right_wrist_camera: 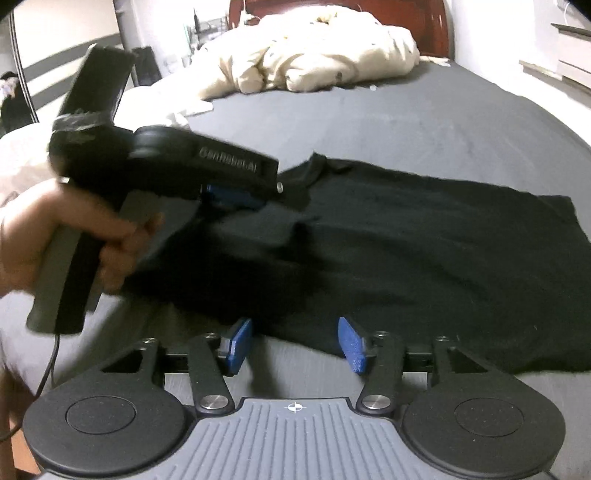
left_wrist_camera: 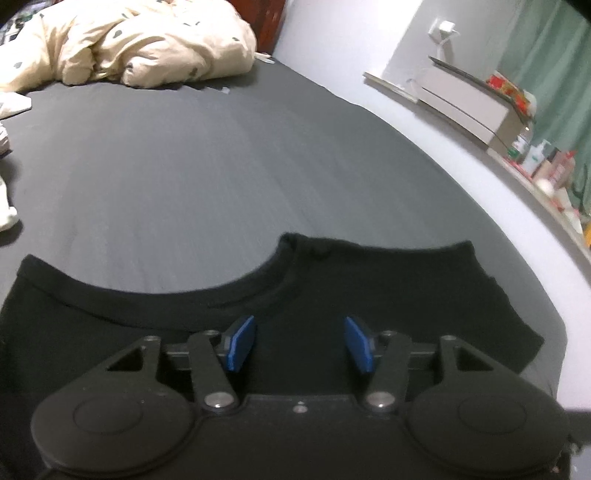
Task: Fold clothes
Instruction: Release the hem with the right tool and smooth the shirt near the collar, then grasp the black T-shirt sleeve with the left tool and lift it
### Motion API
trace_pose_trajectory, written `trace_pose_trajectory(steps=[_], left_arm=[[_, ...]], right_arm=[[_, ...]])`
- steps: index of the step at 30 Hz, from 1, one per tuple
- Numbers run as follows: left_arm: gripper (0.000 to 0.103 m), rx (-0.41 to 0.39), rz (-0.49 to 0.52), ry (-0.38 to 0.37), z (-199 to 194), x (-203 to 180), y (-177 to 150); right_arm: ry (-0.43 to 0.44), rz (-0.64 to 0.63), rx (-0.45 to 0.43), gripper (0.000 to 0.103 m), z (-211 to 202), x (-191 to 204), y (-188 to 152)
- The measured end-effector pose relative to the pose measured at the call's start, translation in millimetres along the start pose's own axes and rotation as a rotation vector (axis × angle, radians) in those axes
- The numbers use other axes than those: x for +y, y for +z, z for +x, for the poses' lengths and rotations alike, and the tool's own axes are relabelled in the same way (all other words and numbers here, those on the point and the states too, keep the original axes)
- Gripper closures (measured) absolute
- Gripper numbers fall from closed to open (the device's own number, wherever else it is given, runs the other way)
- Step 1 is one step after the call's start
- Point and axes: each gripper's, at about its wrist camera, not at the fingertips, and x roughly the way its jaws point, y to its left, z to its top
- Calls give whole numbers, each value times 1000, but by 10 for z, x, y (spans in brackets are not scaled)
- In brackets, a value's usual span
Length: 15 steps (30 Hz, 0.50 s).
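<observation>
On the big bed with the dark grey sheet (left_wrist_camera: 221, 155) lay a black shirt (right_wrist_camera: 406, 258). It was spread out near the front edge of the bed, and its round neck hole showed in the left wrist view. Part of the shirt looked folded over on itself, with a lumpy fold near the collar in the right wrist view.

The left gripper (left_wrist_camera: 300, 341) pointed down over the shirt, just below the neck. Its two blue pads (left_wrist_camera: 242, 341) stood apart, about half way open, with nothing pinched between them. Only the flat shirt lay under them. In the right wrist view the same gripper showed from the side, blurry, held by a hand (right_wrist_camera: 74, 236) on its grey handle. From there I could not tell if its tips touched the cloth.

The right gripper (right_wrist_camera: 297, 343) hung over the near edge of the shirt. Its blue pads (right_wrist_camera: 351, 345) were also about half way open. The edge of the shirt lay between and just past them, but the pads did not squeeze it.

Far back on the bed sat a heap of cream blanket (right_wrist_camera: 314, 55) with small dark spots. A red-brown headboard (right_wrist_camera: 436, 29) stood behind it. Beside the bed, a pale cabinet (left_wrist_camera: 465, 99) stood by a green curtain (left_wrist_camera: 546, 74).
</observation>
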Motion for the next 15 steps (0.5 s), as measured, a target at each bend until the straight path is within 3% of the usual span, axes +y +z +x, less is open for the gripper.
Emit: trace_pose_trajectory(steps=[3, 8, 12, 15], left_arm=[[50, -34, -1, 47, -174, -1, 14], [47, -94, 18, 68, -732, 58, -223], [46, -66, 15, 90, -985, 142, -481], [46, -15, 37, 169, -991, 202, -661]], right_arm=[[15, 37, 17, 49, -108, -27, -9], [32, 52, -60, 45, -125, 67, 77], [0, 4, -117, 45, 26, 225, 171], [-29, 6, -55, 40, 220, 284, 126]])
